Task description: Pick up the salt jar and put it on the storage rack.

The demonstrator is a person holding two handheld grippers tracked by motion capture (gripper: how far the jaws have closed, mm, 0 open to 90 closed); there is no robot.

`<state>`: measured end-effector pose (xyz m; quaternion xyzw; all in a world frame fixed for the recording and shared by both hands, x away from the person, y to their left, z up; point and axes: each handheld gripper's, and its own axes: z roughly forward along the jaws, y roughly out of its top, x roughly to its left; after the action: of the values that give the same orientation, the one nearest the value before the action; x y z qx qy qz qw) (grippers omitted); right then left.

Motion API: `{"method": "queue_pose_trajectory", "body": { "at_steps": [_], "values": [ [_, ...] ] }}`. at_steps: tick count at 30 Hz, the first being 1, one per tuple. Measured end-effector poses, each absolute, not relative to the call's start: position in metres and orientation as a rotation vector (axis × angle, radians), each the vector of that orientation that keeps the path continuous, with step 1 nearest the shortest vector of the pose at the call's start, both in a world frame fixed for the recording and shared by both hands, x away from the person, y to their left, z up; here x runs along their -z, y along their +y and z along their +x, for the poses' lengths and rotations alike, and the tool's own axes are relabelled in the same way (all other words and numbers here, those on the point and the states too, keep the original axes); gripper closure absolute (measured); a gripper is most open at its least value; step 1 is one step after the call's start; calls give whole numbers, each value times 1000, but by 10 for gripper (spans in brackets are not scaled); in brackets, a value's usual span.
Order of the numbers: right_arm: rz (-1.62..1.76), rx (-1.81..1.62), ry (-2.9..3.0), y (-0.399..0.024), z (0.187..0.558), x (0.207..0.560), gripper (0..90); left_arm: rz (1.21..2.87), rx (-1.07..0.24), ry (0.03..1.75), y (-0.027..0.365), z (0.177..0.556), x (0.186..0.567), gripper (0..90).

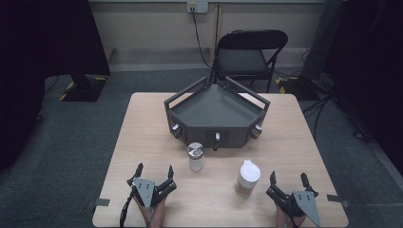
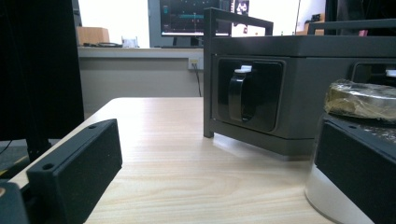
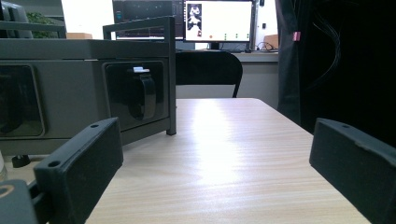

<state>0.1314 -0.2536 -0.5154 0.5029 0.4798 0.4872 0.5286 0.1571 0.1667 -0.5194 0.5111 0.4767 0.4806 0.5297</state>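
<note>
High view, left to right: the left claw (image 1: 154, 172) rests released near the desk's (image 1: 142, 137) front edge, a metal-capped glass shaker (image 1: 195, 156) standing untouched just ahead of it; a white-lidded jar (image 1: 247, 177) stands beside the right claw (image 1: 288, 180), also released and holding nothing. Nothing looks started; both jars seem left to handle. Behind sits a dark angular tray (image 1: 216, 114), then a folding chair (image 1: 249, 54) on grey carpet.

The left gripper (image 1: 154, 173) and right gripper (image 1: 288, 181) are black, each with two blocky, matte jaws; a round hole, perhaps a screw seat, marks each jaw's top; grey three-cornered plates crown both; a black cable (image 1: 125, 210) trails from the left; bare hands hold them.
</note>
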Motion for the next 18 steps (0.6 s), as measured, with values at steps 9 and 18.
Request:
{"method": "queue_pose_trajectory", "body": {
  "at_steps": [9,18],
  "values": [
    [1199,-1163,1148,-254,131,516,14,1218,-1151,1135,167,156,520,0],
    [1198,-1163,1149,-254,131,516,14,1218,-1151,1135,167,157,520,0]
  ]
}}
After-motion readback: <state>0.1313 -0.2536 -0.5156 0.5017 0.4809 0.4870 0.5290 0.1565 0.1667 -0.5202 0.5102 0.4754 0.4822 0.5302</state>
